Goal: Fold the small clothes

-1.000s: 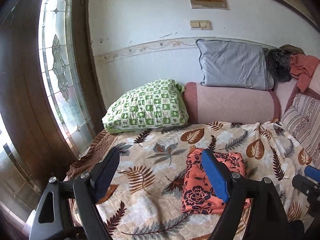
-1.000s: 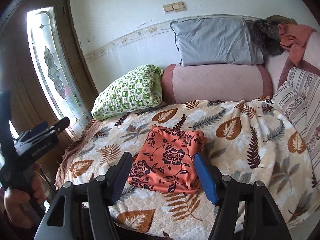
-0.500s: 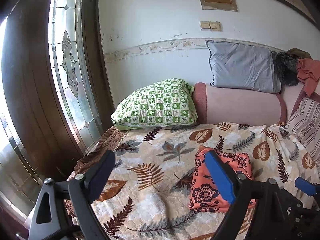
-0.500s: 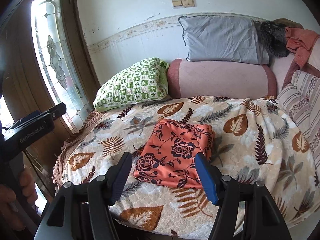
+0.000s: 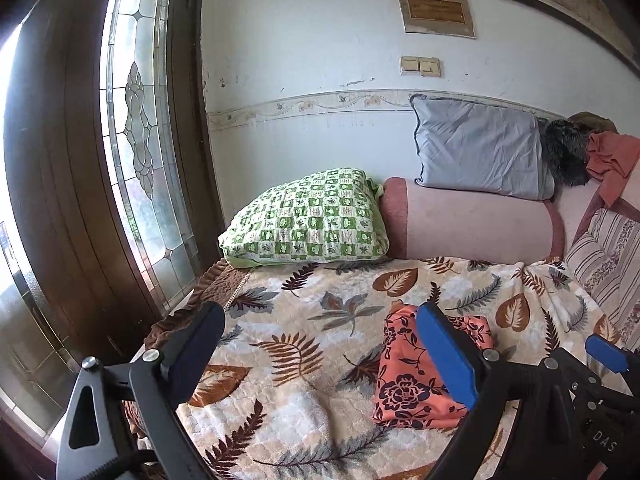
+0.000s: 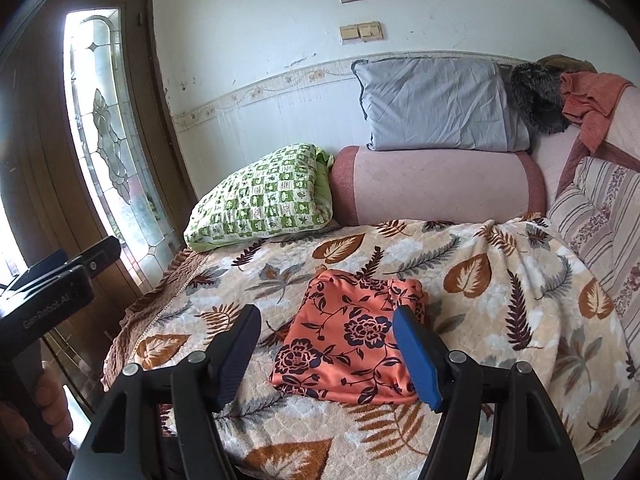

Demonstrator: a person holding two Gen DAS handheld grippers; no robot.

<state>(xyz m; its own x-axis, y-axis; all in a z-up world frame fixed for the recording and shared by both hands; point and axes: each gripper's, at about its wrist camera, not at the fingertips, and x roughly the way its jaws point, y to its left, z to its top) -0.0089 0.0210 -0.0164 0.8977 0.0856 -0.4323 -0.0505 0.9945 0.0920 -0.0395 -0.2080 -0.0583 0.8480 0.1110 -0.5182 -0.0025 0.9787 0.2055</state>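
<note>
Both claws are spread wide and hold nothing: the left claw [image 5: 320, 352] and the right claw [image 6: 326, 350] hang above the near edge of the bed [image 6: 500, 280]. Just past them, the orange flowered cloth [image 6: 352, 344] lies folded flat on the bed's leaf blanket. The fold looks done, so next comes another small cloth. A green pillow [image 6: 264, 196] sits at the far edge.

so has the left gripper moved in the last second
Yes. The left gripper has pulled back and swung left: in its view the green pillow and orange cloth sit farther right and more of the door shows.
</note>
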